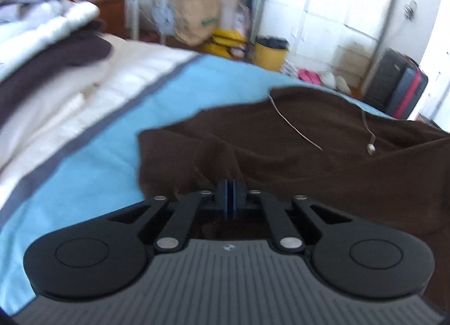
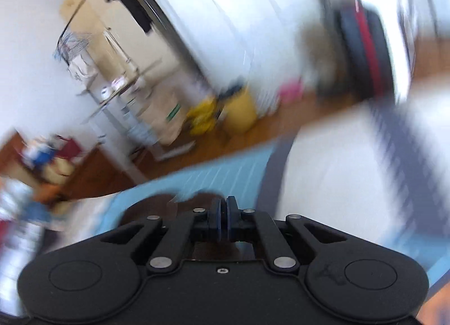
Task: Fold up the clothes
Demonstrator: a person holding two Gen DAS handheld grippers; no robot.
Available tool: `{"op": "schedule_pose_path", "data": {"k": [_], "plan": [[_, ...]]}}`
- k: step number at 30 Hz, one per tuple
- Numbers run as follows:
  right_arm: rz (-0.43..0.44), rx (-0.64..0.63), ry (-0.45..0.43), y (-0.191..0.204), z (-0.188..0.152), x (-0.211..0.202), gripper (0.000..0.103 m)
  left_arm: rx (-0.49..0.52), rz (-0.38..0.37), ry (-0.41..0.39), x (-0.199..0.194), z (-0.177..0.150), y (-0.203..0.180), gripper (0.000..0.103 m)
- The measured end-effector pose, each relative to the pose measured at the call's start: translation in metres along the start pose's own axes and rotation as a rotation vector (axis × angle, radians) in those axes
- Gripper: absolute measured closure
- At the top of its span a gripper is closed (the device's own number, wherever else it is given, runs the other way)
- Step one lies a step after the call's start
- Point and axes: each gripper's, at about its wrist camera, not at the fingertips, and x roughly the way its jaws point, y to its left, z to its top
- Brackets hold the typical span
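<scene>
A dark brown garment (image 1: 295, 156) with a thin drawstring (image 1: 298, 131) lies spread on the blue and white bedspread (image 1: 92, 156). My left gripper (image 1: 230, 184) is shut on a pinched-up fold of the brown garment near its left edge. In the blurred right wrist view, my right gripper (image 2: 223, 204) is shut with brown cloth (image 2: 157, 204) bunched at and below its fingertips, above the blue bedspread (image 2: 213, 178). That view is tilted and smeared by motion.
A pile of folded clothes (image 1: 42, 15) sits at the bed's far left. Beyond the bed stand a metal rack (image 1: 157, 1), a yellow bin (image 1: 270, 49), bags on the floor and a dark suitcase (image 1: 396, 86) against white cupboards.
</scene>
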Motion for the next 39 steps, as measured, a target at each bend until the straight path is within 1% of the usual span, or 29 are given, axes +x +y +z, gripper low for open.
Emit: {"op": "schedule_pose_path", "data": {"k": [1, 3, 4, 6, 8, 11, 12, 13, 14, 15, 18, 19, 21, 23, 24, 25, 26, 27, 28, 29, 30, 31, 32, 33, 34, 36, 37, 38, 39], "plan": [[-0.026, -0.021, -0.005, 0.001, 0.001, -0.001, 0.098, -0.018, 0.015, -0.015, -0.004, -0.001, 0.0, 0.1], [-0.023, -0.008, -0.021, -0.002, -0.002, 0.001, 0.098, -0.041, 0.065, -0.039, -0.01, -0.005, -0.001, 0.1], [-0.033, -0.004, -0.022, -0.002, -0.005, 0.004, 0.098, -0.041, 0.102, -0.056, -0.013, -0.007, -0.001, 0.1], [-0.083, -0.006, 0.003, -0.003, -0.011, 0.012, 0.097, -0.017, 0.192, -0.083, -0.014, -0.008, -0.001, 0.097], [-0.129, -0.025, 0.042, -0.001, -0.012, 0.02, 0.095, -0.031, 0.226, -0.075, -0.014, -0.008, 0.008, 0.097], [-0.179, -0.001, 0.049, 0.004, -0.011, 0.019, 0.087, -0.111, 0.199, -0.048, -0.021, -0.005, 0.028, 0.097], [-0.192, 0.013, 0.047, 0.004, -0.01, 0.019, 0.079, -0.127, 0.187, -0.044, -0.023, -0.004, 0.033, 0.096], [-0.2, 0.021, 0.046, 0.004, -0.01, 0.017, 0.075, -0.133, 0.173, -0.045, -0.026, -0.003, 0.037, 0.094], [-0.205, 0.02, 0.045, 0.003, -0.01, 0.015, 0.075, -0.138, 0.153, -0.044, -0.029, -0.002, 0.04, 0.088], [-0.211, 0.017, 0.043, 0.003, -0.01, 0.013, 0.074, -0.143, 0.127, -0.041, -0.03, -0.001, 0.043, 0.079], [-0.224, 0.006, 0.06, 0.003, -0.006, 0.009, 0.068, -0.163, 0.03, -0.034, -0.03, 0.0, 0.046, 0.066], [-0.22, 0.013, 0.068, 0.003, -0.005, 0.007, 0.066, -0.159, 0.01, -0.026, -0.026, 0.001, 0.044, 0.063], [-0.193, 0.033, 0.096, 0.003, -0.007, 0.002, 0.064, -0.136, -0.007, -0.003, -0.013, 0.003, 0.036, 0.05], [-0.138, 0.047, 0.144, 0.003, -0.014, -0.003, 0.06, -0.112, -0.025, 0.021, 0.0, 0.005, 0.028, 0.048], [-0.107, 0.054, 0.17, 0.003, -0.017, -0.006, 0.055, -0.1, -0.033, 0.033, 0.006, 0.006, 0.024, 0.048], [-0.079, 0.061, 0.198, 0.002, -0.021, -0.008, 0.048, -0.074, -0.042, 0.05, 0.014, 0.008, 0.02, 0.051], [-0.056, 0.067, 0.226, 0.002, -0.025, -0.008, 0.044, -0.029, -0.043, 0.068, 0.021, 0.01, 0.015, 0.089], [-0.045, 0.069, 0.248, 0.001, -0.028, -0.006, 0.036, 0.016, -0.029, 0.065, 0.022, 0.009, 0.008, 0.103], [-0.053, 0.065, 0.256, 0.002, -0.032, -0.003, 0.031, 0.053, -0.01, 0.048, 0.019, 0.008, 0.001, 0.103], [-0.07, 0.056, 0.253, 0.002, -0.036, 0.001, 0.03, 0.096, 0.022, 0.015, 0.011, 0.006, -0.008, 0.103], [-0.088, 0.045, 0.248, 0.002, -0.041, 0.005, 0.029, 0.144, 0.066, -0.031, 0.001, 0.002, -0.018, 0.103], [-0.106, 0.009, 0.236, 0.005, -0.047, 0.009, 0.036, 0.192, 0.11, -0.077, -0.009, -0.001, -0.027, 0.103], [-0.123, -0.043, 0.22, 0.009, -0.054, 0.012, 0.047, 0.203, 0.149, -0.104, -0.017, -0.003, -0.031, 0.102], [-0.141, -0.095, 0.204, 0.014, -0.06, 0.014, 0.082, 0.183, 0.181, -0.112, -0.021, -0.004, -0.03, 0.102], [-0.149, -0.153, 0.187, 0.021, -0.063, 0.015, 0.094, 0.149, 0.225, -0.105, -0.023, -0.004, -0.026, 0.102], [-0.237, -0.287, 0.127, 0.038, -0.061, 0.011, 0.094, 0.073, 0.331, -0.053, -0.02, -0.004, -0.012, 0.102], [-0.315, -0.354, 0.09, 0.045, -0.06, 0.009, 0.094, 0.051, 0.351, -0.02, -0.02, -0.005, -0.003, 0.101], [-0.354, -0.368, 0.088, 0.044, -0.058, 0.007, 0.092, 0.028, 0.34, 0.009, -0.023, -0.007, 0.006, 0.096], [-0.362, -0.349, 0.109, 0.041, -0.055, 0.005, 0.083, 0.006, 0.33, 0.038, -0.026, -0.009, 0.015, 0.09]]}}
